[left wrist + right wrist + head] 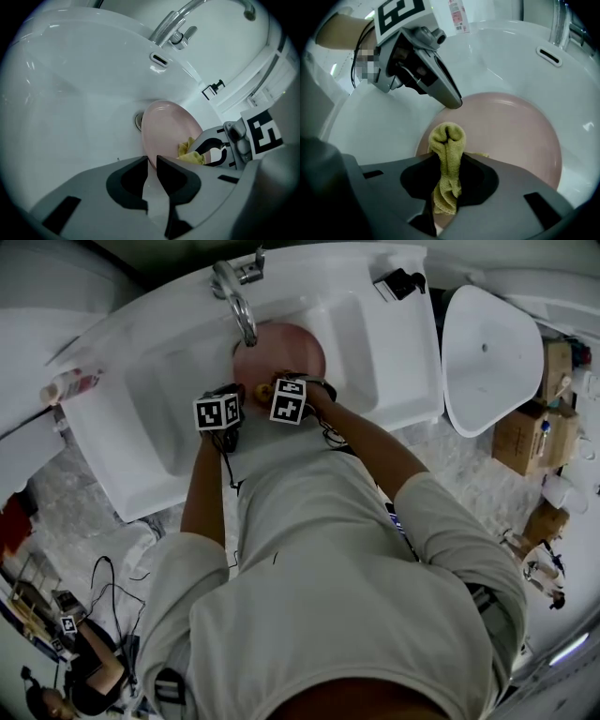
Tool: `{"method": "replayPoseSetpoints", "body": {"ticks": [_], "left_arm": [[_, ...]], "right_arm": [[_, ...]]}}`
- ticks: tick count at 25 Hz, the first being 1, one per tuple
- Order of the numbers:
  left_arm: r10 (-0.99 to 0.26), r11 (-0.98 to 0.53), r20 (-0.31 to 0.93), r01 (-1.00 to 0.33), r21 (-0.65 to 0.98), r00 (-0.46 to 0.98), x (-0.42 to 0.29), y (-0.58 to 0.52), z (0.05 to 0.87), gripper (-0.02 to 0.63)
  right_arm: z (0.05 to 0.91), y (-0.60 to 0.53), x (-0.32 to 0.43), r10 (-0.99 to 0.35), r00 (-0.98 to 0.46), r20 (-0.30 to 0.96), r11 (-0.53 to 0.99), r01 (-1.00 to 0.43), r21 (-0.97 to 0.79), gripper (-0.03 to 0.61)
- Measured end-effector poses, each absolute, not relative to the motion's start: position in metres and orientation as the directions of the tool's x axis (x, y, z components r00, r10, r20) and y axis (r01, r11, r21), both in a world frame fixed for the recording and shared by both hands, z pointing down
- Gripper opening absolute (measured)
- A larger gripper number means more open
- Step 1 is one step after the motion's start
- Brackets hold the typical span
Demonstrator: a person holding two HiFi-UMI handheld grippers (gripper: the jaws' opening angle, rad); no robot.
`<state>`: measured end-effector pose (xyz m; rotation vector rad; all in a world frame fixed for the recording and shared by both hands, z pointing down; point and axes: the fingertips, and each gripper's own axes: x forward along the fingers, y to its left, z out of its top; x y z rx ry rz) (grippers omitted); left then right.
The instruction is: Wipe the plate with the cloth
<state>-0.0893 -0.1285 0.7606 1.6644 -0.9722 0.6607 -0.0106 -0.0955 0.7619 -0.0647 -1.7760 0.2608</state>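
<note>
In the sink [169, 399], the pink plate [511, 136] stands tilted. Left gripper [151, 160] fingers pinch its near rim; it looks rigid, slick and breakable, so a rim hold suits. Right gripper [449, 158] fingers pinch the cloth [448, 136] mid-fold — soft, light.

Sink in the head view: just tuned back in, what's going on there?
A person stands at the white sink with a gripper in each hand. The left gripper is shut on the rim of the pink plate, holding it tilted in the basin. The right gripper is shut on a yellow cloth, which lies against the plate's face. Wiping looks under way.
</note>
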Motion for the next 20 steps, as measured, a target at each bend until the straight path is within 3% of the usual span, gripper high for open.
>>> {"method": "replayPoseSetpoints", "body": {"ticks": [9, 14, 20], "left_arm": [[-0.262, -0.157, 0.844, -0.884, 0.440, 0.467, -0.089, -0.127, 0.757, 0.104], [-0.348, -0.198, 0.838, -0.907, 0.372, 0.419, -0.103, -0.137, 0.731, 0.115], [-0.488, -0.240, 0.764, -0.906, 0.348, 0.423, -0.098, -0.145, 0.675, 0.091]], "right_arm": [[0.752, -0.099, 0.042, 0.114, -0.125, 0.986, 0.959, -0.245, -0.141, 0.081], [0.713, -0.138, 0.045, -0.060, -0.261, 0.964, 0.893, -0.446, -0.065, 0.080], [0.646, -0.176, 0.050, -0.340, -0.436, 0.834, 0.713, -0.697, -0.074, 0.078]]}}
